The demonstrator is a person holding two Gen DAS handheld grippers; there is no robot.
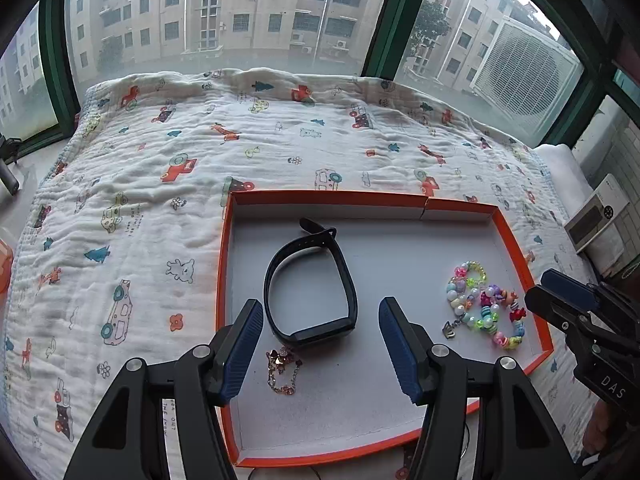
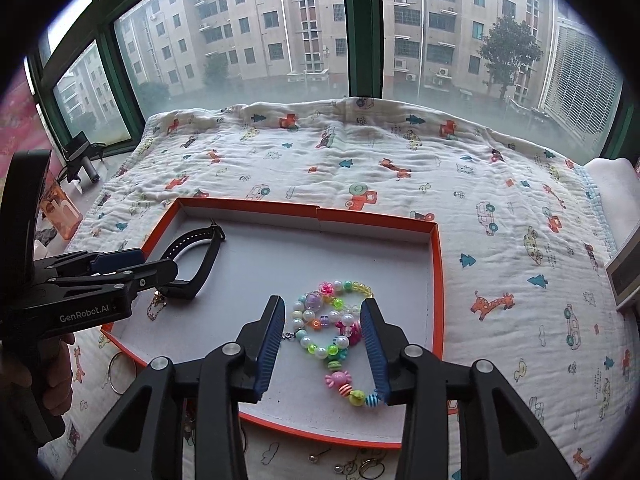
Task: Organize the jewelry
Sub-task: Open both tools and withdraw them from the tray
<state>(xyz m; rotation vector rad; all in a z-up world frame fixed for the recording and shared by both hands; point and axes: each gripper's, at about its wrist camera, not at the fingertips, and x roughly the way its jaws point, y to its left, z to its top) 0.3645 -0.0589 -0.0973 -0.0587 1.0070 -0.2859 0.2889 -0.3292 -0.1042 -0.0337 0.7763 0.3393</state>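
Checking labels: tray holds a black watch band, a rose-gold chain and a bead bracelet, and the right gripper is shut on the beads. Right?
Not quite: the right gripper is open around the bead bracelet, pads clear of it, per the right wrist view. The tray contents are correct.

Black watch band, rose-gold chain and colourful bead bracelets are lying apart inside orange-rimmed tray.

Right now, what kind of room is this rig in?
Probably a bedroom in an upper-floor flat: a bed covered by a cartoon-print quilt, a green-framed window right behind it facing apartment blocks, and an orange tray of jewelry lying on the quilt.
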